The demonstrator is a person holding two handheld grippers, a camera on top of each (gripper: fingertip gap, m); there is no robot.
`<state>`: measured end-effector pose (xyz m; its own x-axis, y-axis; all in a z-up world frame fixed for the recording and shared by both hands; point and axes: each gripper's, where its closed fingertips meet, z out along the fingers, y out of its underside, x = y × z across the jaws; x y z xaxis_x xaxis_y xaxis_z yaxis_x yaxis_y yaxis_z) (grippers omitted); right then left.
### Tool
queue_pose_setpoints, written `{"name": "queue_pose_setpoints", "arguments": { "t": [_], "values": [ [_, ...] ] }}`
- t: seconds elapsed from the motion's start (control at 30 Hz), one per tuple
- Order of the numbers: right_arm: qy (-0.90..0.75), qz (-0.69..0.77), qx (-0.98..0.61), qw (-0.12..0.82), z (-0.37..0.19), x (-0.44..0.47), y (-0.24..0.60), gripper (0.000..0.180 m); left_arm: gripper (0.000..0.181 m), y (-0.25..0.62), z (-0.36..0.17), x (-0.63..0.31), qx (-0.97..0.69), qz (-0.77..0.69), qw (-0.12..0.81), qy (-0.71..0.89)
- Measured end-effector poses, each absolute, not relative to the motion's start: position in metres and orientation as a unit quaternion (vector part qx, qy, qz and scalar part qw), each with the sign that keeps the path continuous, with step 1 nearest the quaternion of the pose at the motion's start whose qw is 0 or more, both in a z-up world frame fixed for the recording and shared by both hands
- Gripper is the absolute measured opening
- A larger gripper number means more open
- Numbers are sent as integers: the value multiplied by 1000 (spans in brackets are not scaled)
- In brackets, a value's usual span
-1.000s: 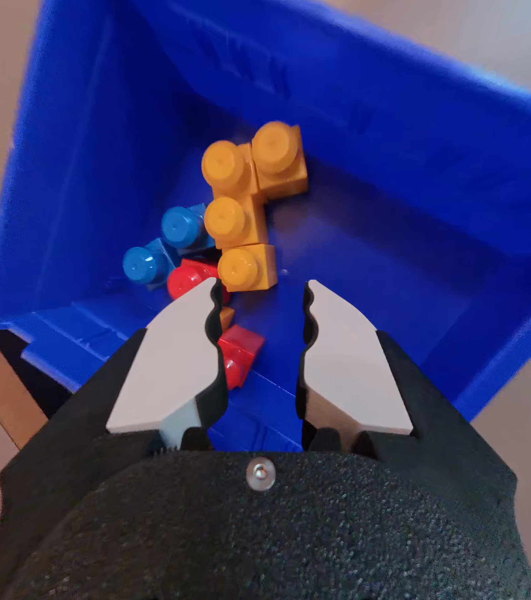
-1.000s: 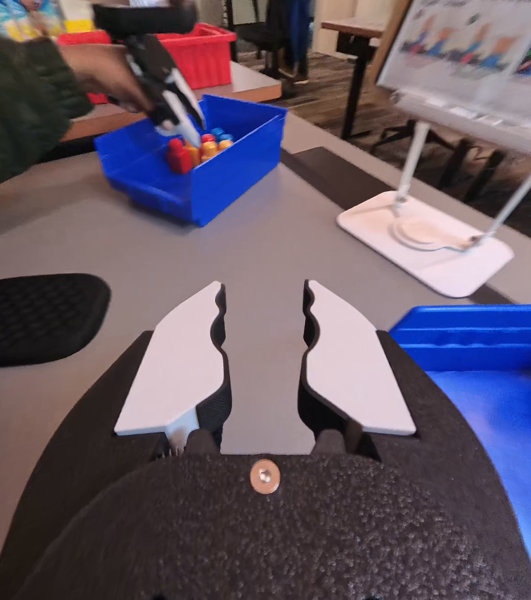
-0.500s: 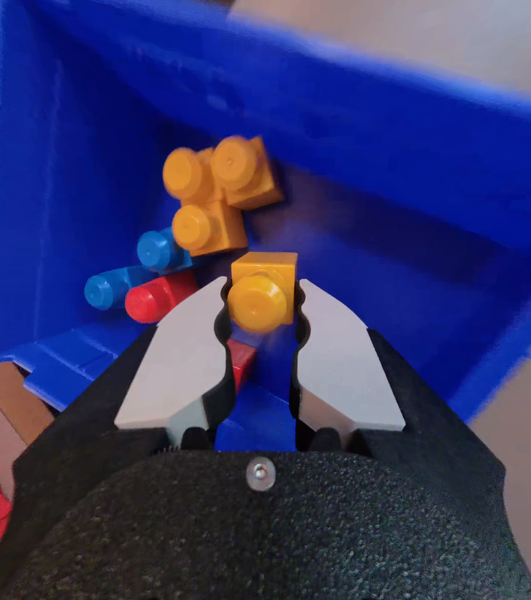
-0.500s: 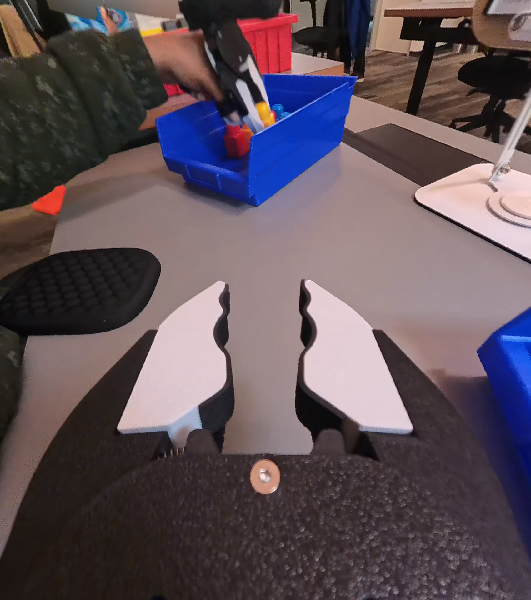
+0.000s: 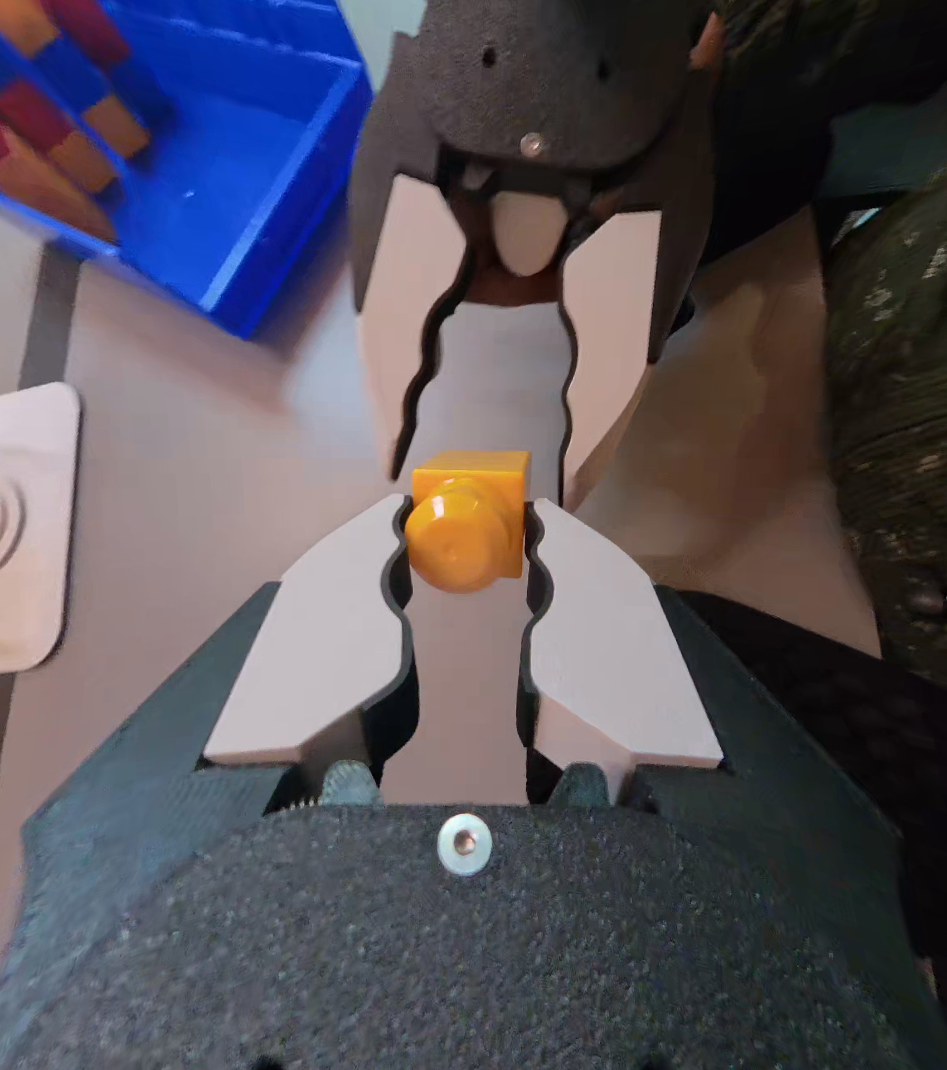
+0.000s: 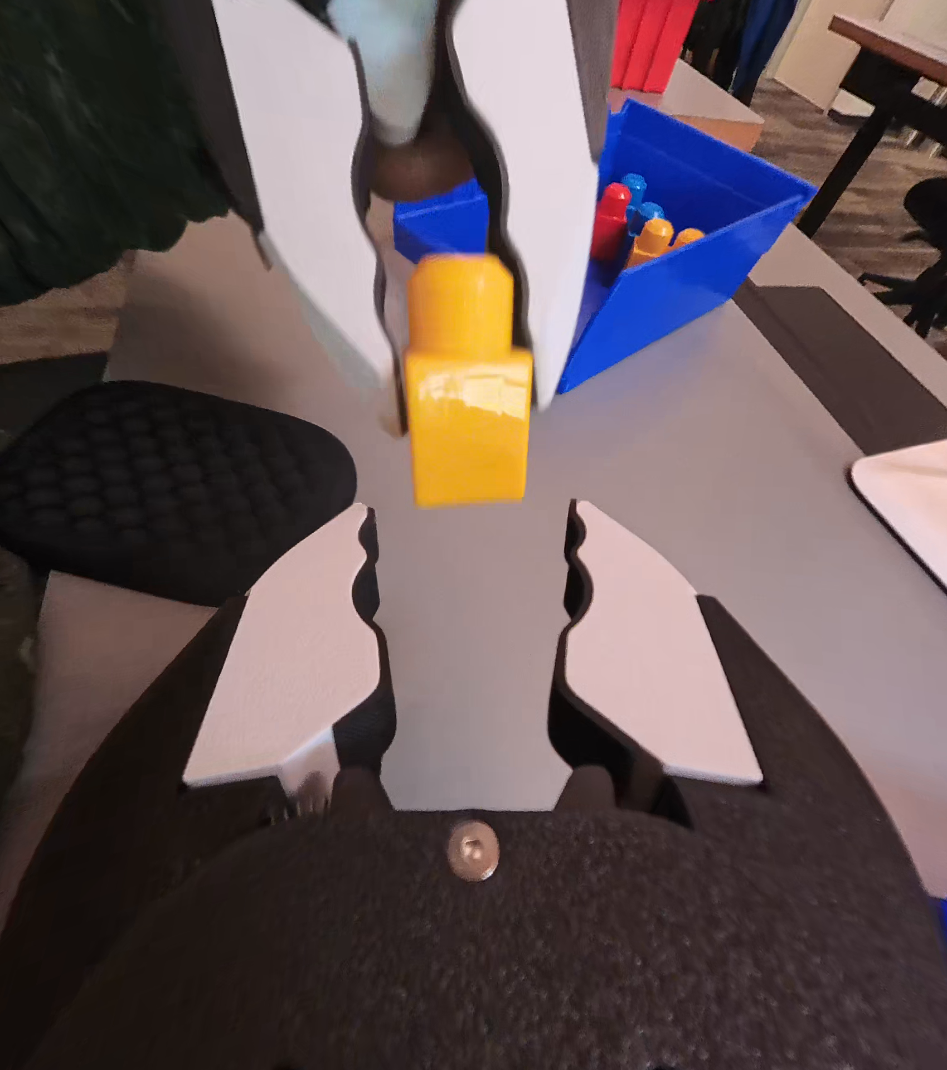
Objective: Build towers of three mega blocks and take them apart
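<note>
an orange mega block [image 5: 468, 524] sits clamped between the fingertips of my left gripper [image 5: 466, 515], stud pointing back toward its camera, square base facing away. in the right wrist view the same block [image 6: 468, 399] hangs above the grey table [image 6: 691, 463], stud up between the white fingers, base free below them. my right gripper [image 6: 471, 518] faces it with jaws spread apart and nothing between them, the block just beyond its tips.

as i judge it, the step is a handover or a steadying grip. to do it well i would bring the right fingers level around the square base, close squarely on its flat sides, and only then loosen the left, so the block never tips.

behind stands a blue bin [image 6: 685, 289] with red, blue and orange blocks [image 6: 642, 231] inside. another blue bin [image 5: 262, 191] in the left view holds blurred, stacked-looking blocks that i cannot count. a white stand base [image 6: 934, 521] is cut off at the edge, and whether the block's underside is hollow is hidden.
</note>
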<state>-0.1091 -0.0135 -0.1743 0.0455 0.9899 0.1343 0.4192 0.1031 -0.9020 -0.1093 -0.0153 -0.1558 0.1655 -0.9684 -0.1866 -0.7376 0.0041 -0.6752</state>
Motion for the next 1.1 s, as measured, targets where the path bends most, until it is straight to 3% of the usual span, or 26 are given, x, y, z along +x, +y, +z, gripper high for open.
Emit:
{"name": "queue_pose_setpoints", "arguments": {
  "t": [0.17,0.33,0.63,0.83,1.1],
  "values": [
    [-639,319,-558,424,-182,-107,-23,40,36,-20,-173,-95,-674,-180,322,640],
    [-638,329,-565,407,-190,-98,-18,37,38,-10,-157,-114,-688,-191,358,601],
    [-604,365,-582,404,-188,-80,-5,38,36,109,-99,-309,-820,-104,460,324],
    [-589,379,-582,413,-181,-76,-2,38,47,164,-180,-426,-925,-10,339,173],
    [-579,401,-585,401,-184,-73,-2,38,50,174,-253,-456,-949,88,202,226]
  ]
}}
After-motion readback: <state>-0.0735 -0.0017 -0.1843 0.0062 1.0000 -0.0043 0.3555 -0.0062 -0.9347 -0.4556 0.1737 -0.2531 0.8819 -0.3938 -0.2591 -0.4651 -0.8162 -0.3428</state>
